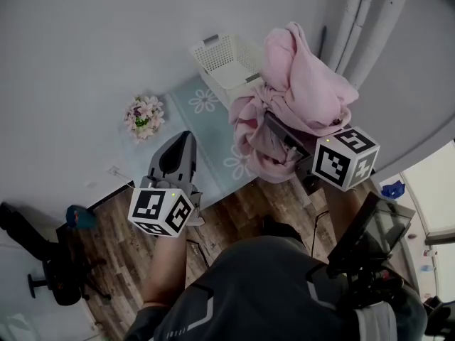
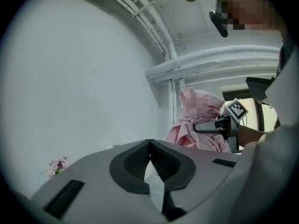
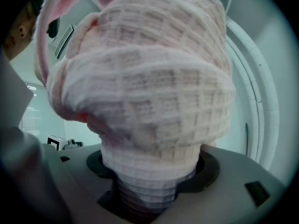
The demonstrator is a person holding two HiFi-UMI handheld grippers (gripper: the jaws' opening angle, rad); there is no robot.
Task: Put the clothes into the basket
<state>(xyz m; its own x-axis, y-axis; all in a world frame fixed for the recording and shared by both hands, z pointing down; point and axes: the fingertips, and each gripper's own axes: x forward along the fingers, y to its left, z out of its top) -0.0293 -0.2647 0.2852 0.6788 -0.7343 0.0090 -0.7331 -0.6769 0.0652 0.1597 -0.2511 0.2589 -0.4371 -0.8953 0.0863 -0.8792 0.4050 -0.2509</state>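
Note:
A bulky bundle of pink clothes (image 1: 307, 91) hangs in the air, with my right gripper (image 1: 279, 132) shut on it from below right. In the right gripper view the waffle-knit pink cloth (image 3: 149, 92) fills the frame and is pinched between the jaws of the right gripper (image 3: 154, 183). The white slatted basket (image 1: 222, 57) stands on the floor just left of and behind the bundle. My left gripper (image 1: 183, 142) is lower left, pointing toward the basket, its jaws together and holding nothing. From the left gripper (image 2: 150, 143) I see the pink clothes (image 2: 196, 120) and the right gripper (image 2: 208, 125).
A pale blue rug with flower prints (image 1: 206, 130) lies under the basket. A small bunch of flowers (image 1: 144, 116) sits at its left edge. White pipes (image 1: 366, 27) run along the wall at right. An office chair (image 1: 53, 272) and a dark screen (image 1: 370, 233) flank the person.

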